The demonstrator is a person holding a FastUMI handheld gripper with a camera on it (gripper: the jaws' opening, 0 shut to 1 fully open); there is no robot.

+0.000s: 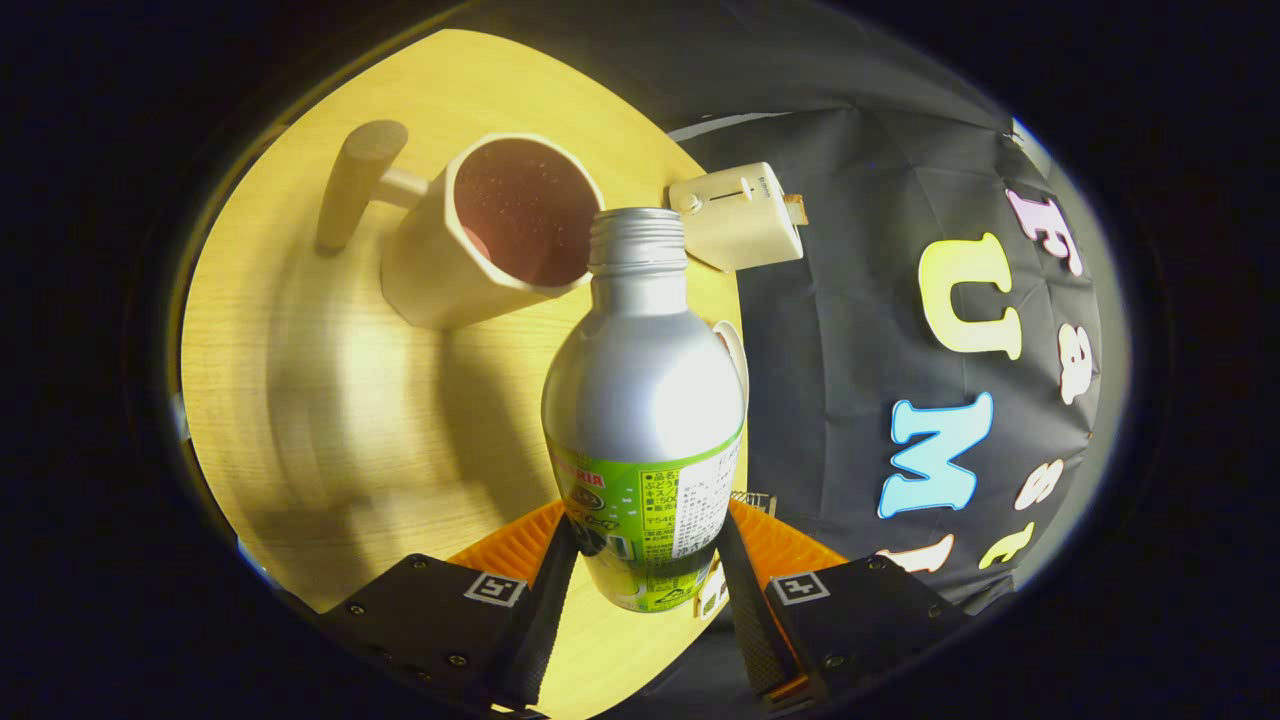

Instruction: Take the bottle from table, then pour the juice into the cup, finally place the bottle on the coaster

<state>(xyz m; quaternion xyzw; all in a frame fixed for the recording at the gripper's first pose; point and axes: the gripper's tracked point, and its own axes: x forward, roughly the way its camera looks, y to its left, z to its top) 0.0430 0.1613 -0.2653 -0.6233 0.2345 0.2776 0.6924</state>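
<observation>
While the jaws are clamping the bottle (643,400) low on its label, it is hanging tilted above the surface (330,400) | open neck is nearing the cup (490,235) rim, judged for pouring | coaster not identifiable.

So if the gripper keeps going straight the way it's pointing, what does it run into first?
Probably the cup: the gripper is shut on the bottle, whose open mouth sits at the cup's rim just ahead. Depth is uncertain.
</observation>
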